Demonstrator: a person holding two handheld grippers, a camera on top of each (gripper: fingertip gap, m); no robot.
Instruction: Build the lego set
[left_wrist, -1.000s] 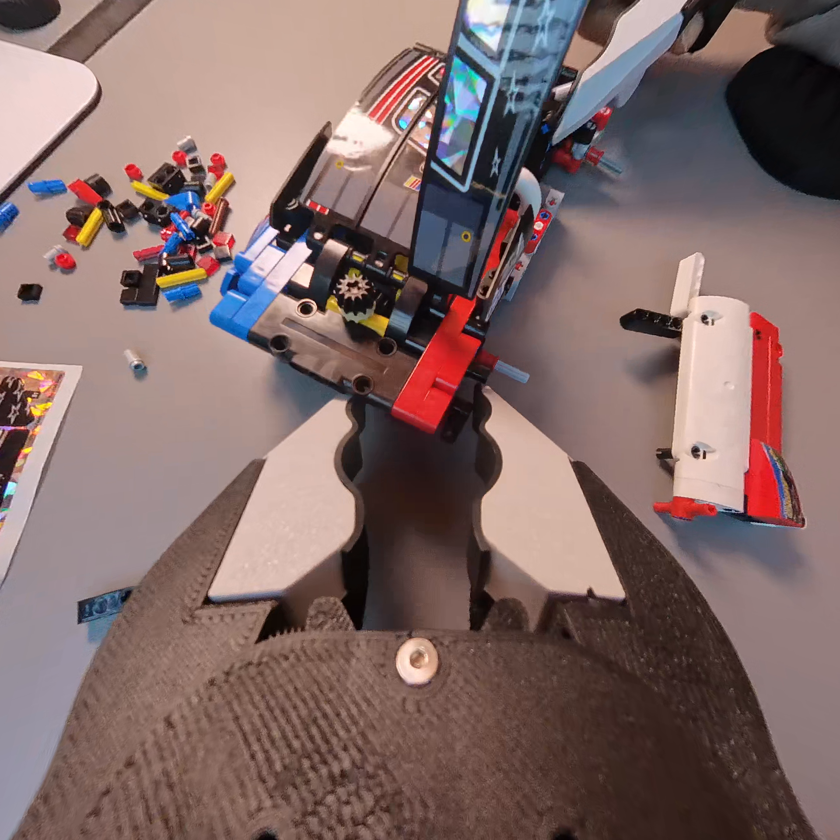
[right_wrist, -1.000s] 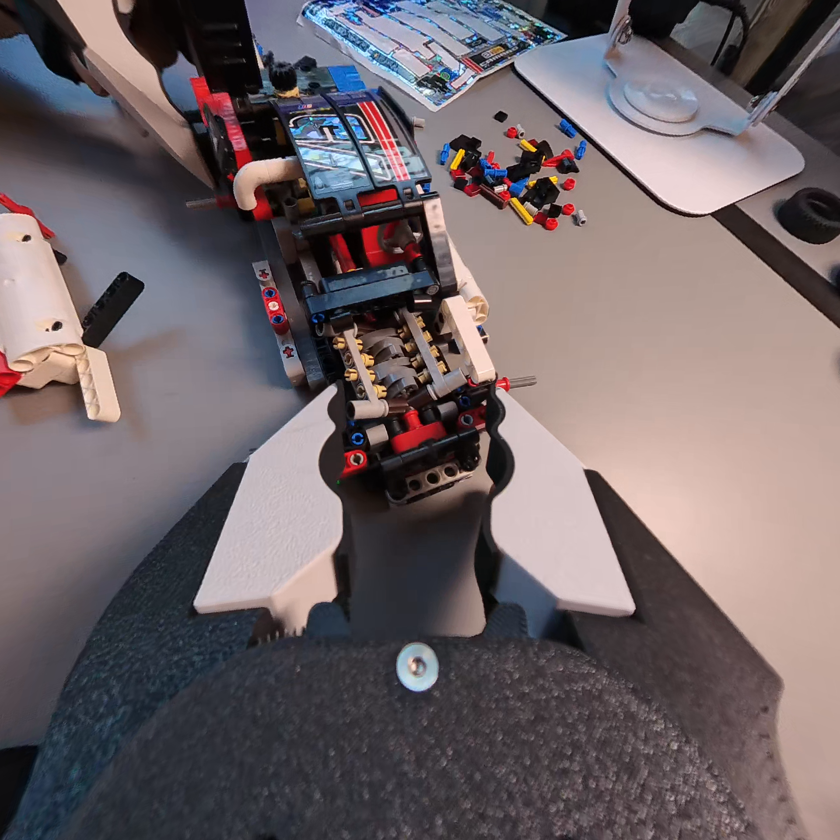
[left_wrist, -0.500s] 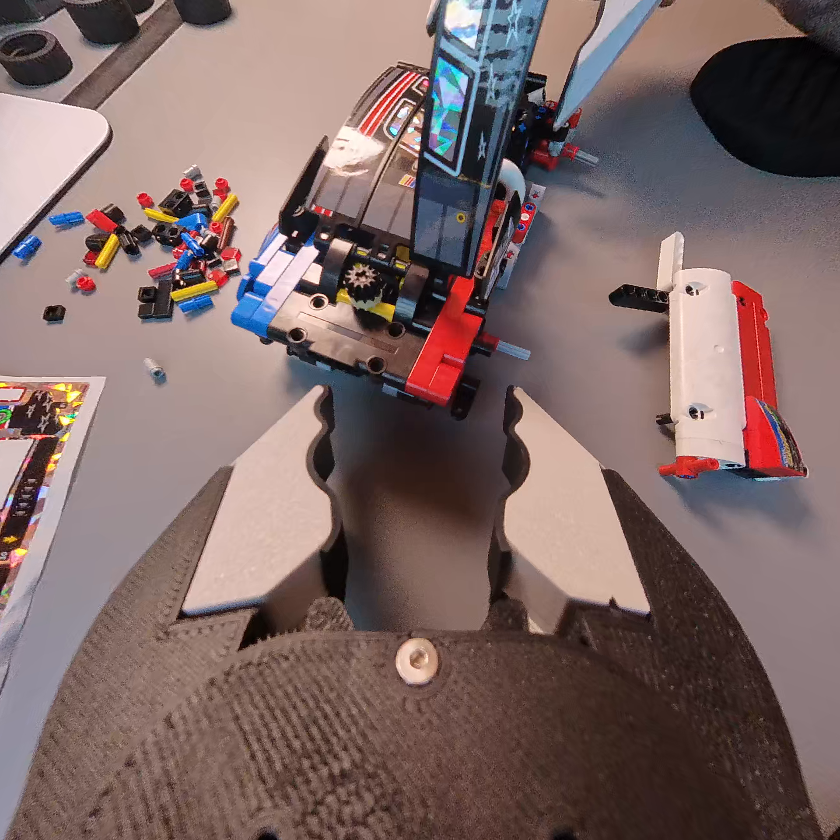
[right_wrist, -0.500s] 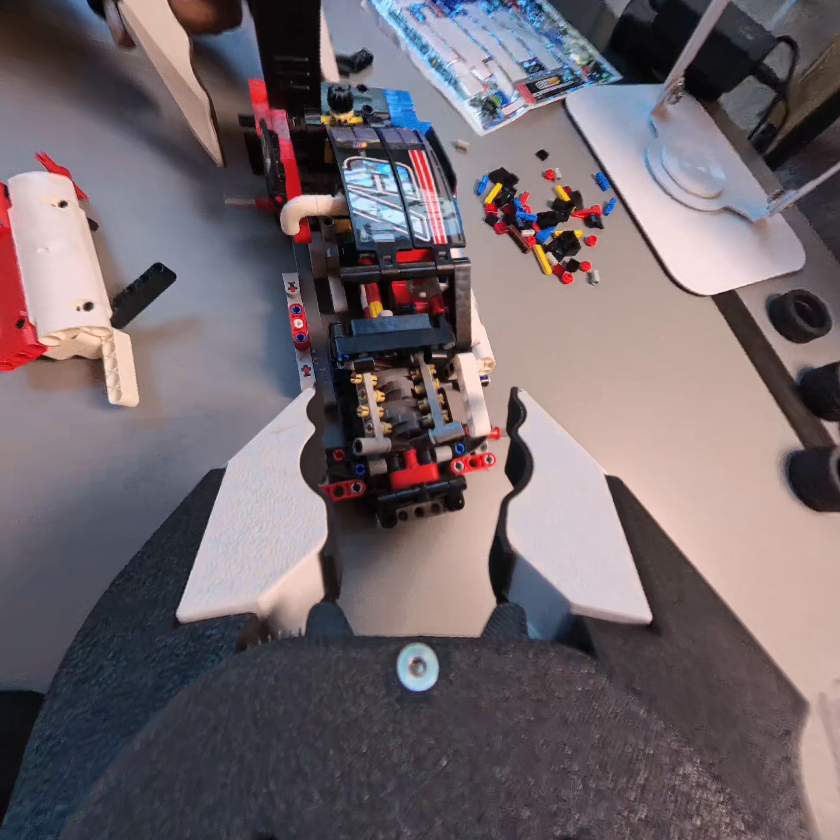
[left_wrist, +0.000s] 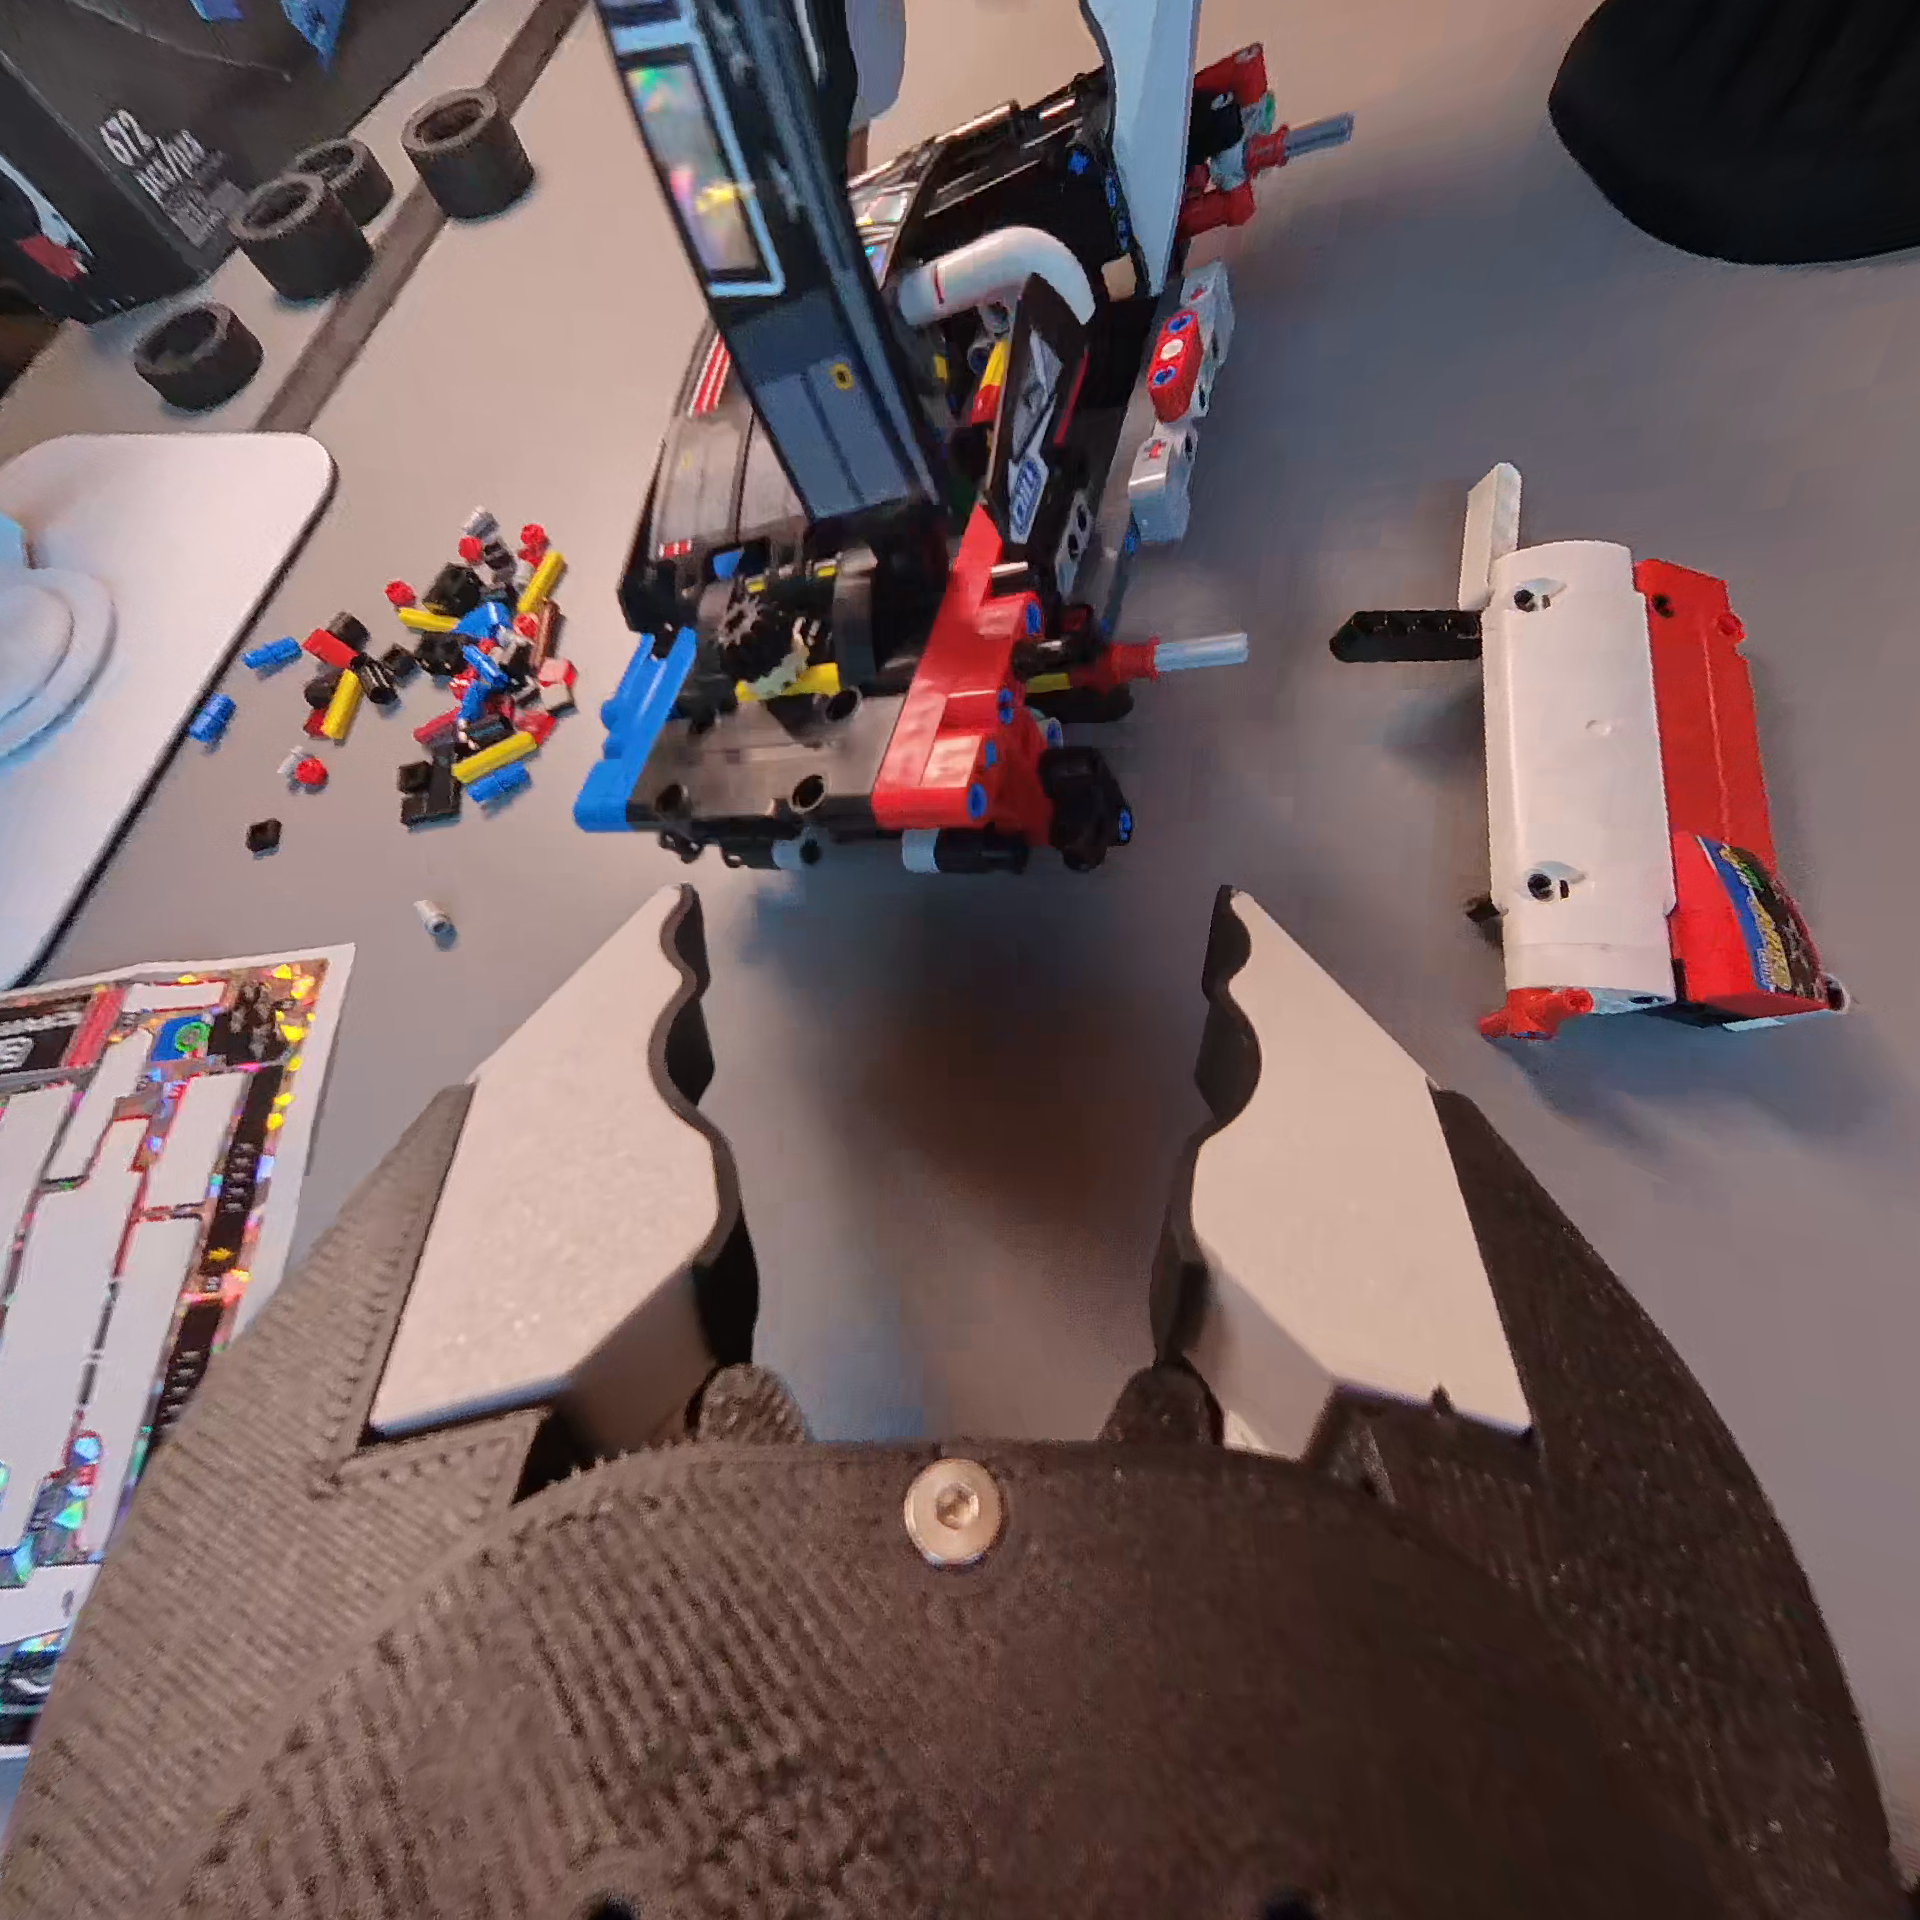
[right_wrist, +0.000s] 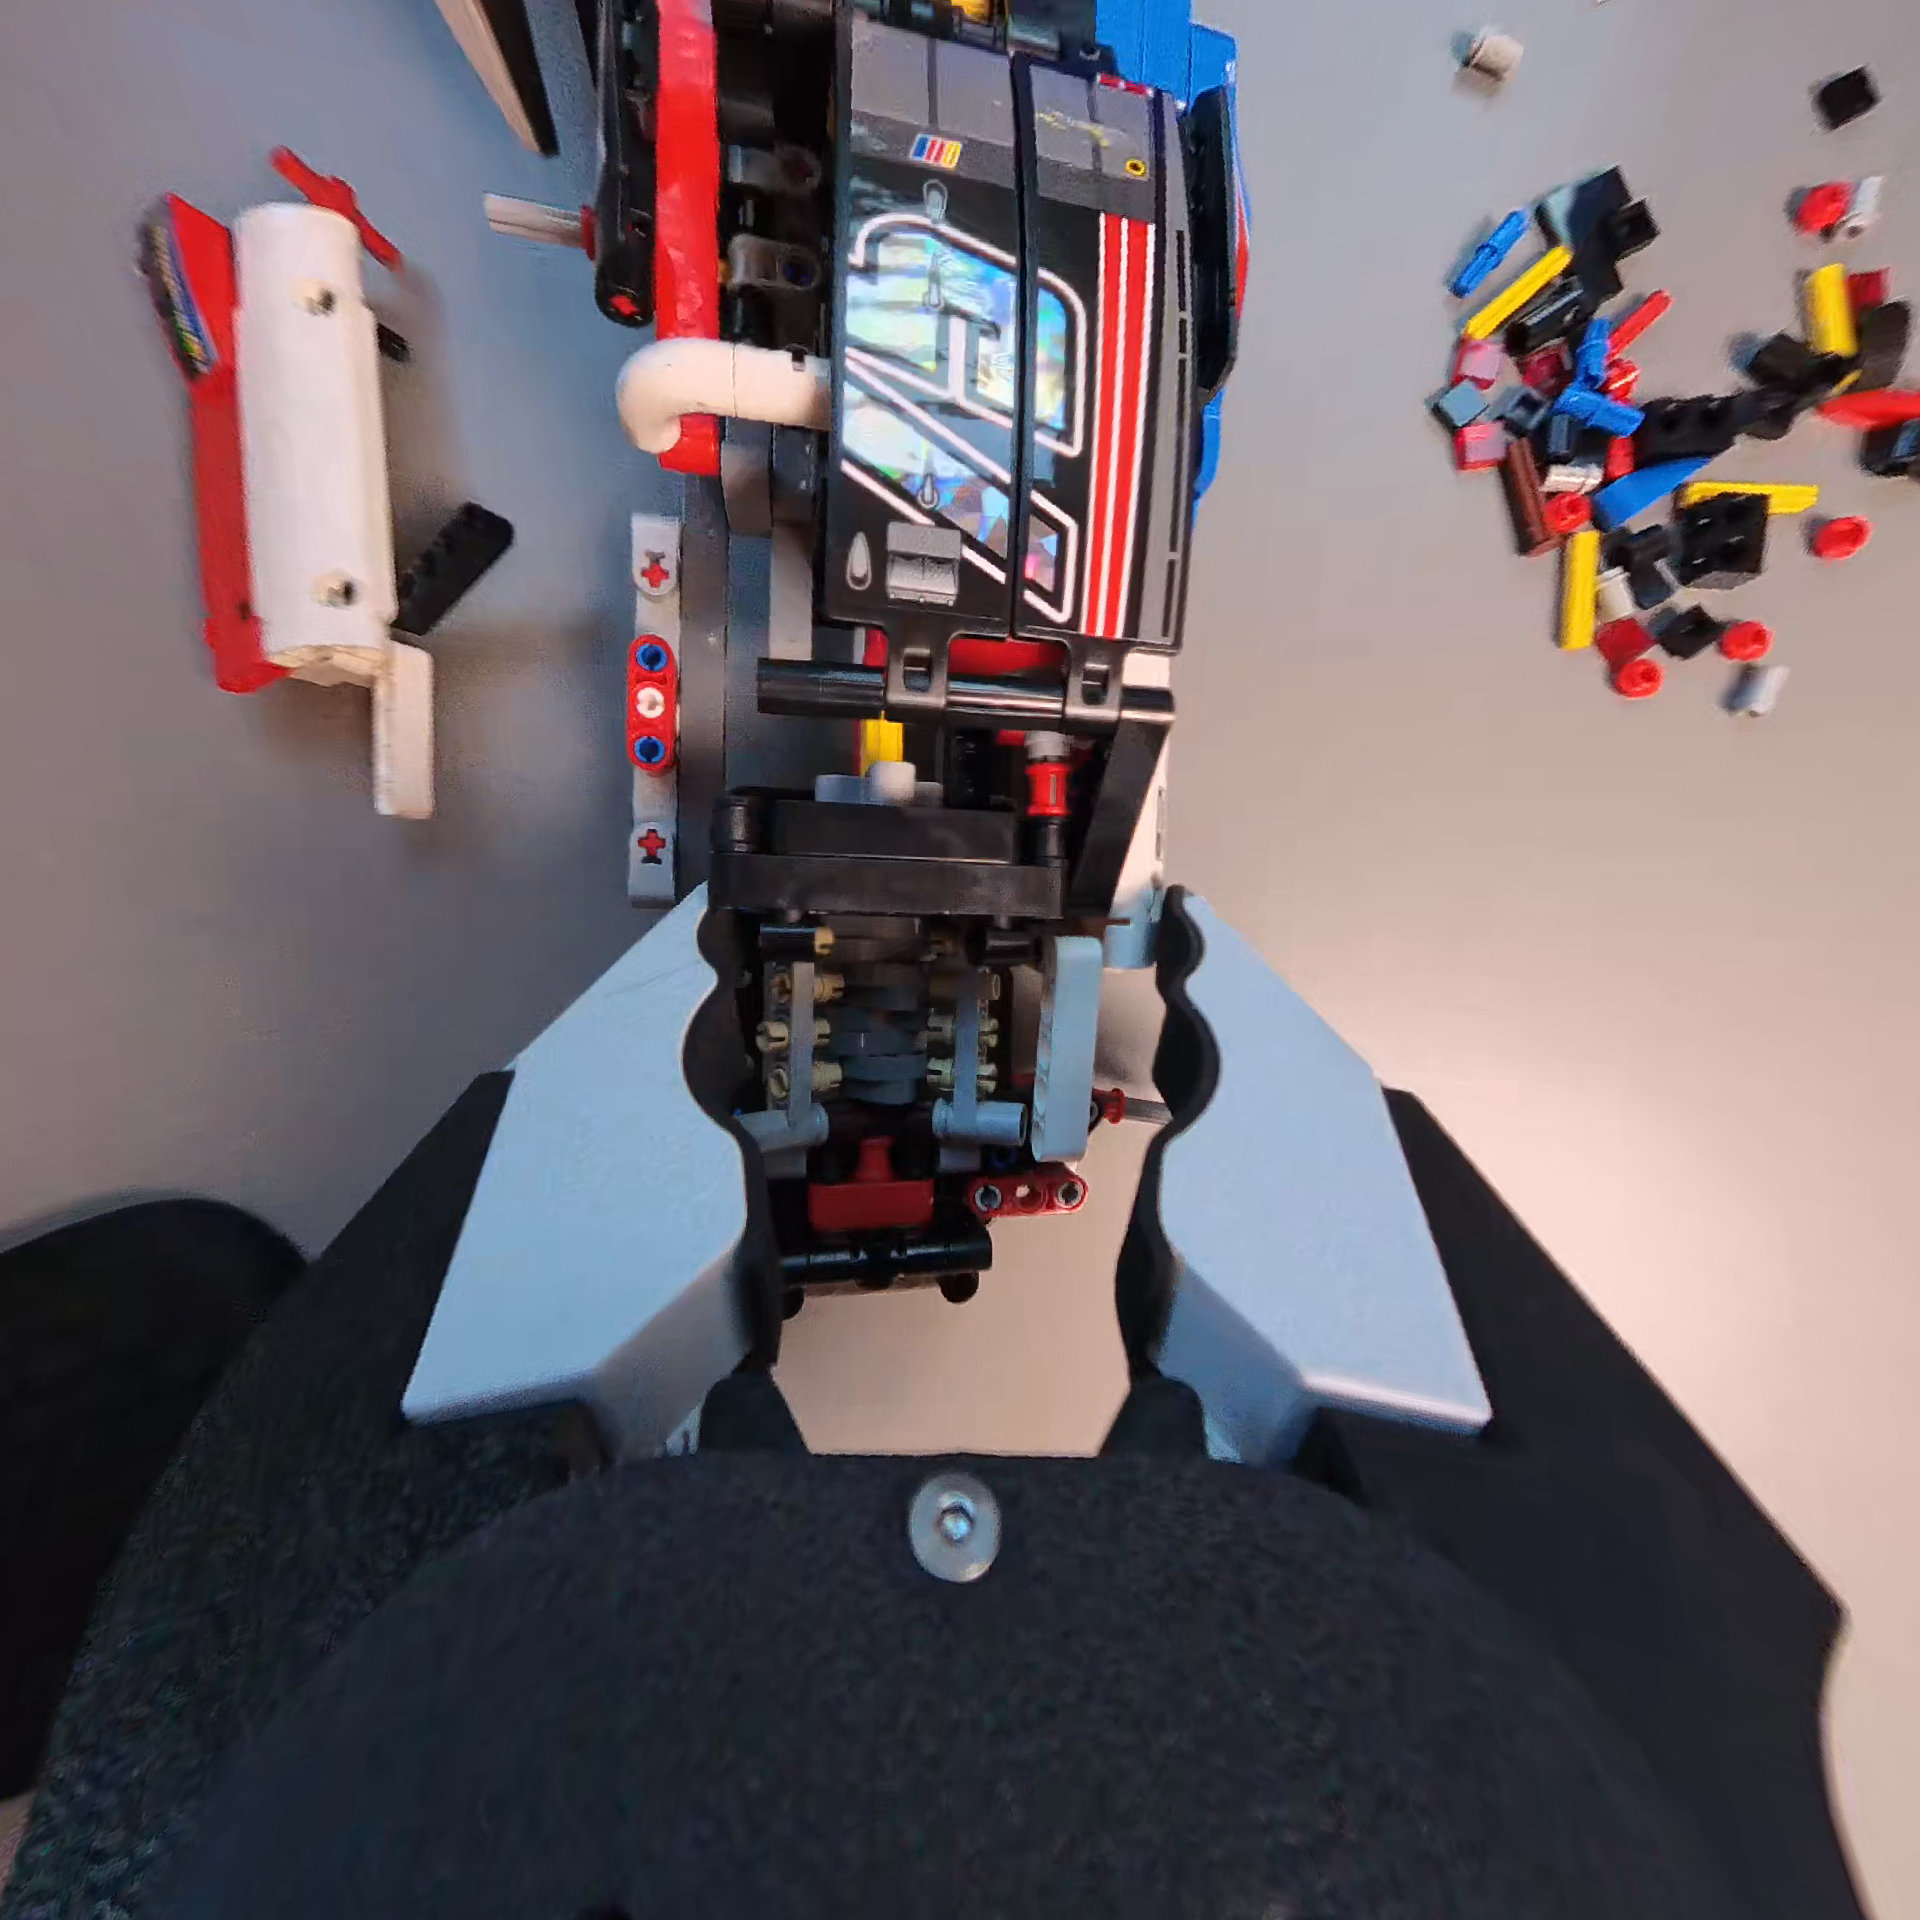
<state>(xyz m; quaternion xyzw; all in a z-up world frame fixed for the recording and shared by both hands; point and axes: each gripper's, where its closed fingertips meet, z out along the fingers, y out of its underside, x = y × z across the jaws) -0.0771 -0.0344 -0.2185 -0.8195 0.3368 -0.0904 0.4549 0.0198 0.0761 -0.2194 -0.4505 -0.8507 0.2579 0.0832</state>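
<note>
The right tool straddles the lego car's engine end — grip uncertain — while the left tool gapes empty.

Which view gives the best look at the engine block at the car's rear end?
The right wrist view: the engine block sits close and unobstructed between the right tool's fingers, pistons visible. The left wrist view faces the car's opposite end, and the body hides the engine entirely.

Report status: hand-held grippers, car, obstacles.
Left hand-held gripper open, empty. Right hand-held gripper straddling car rear, grip unclear. Loose pieces beside it.
</note>
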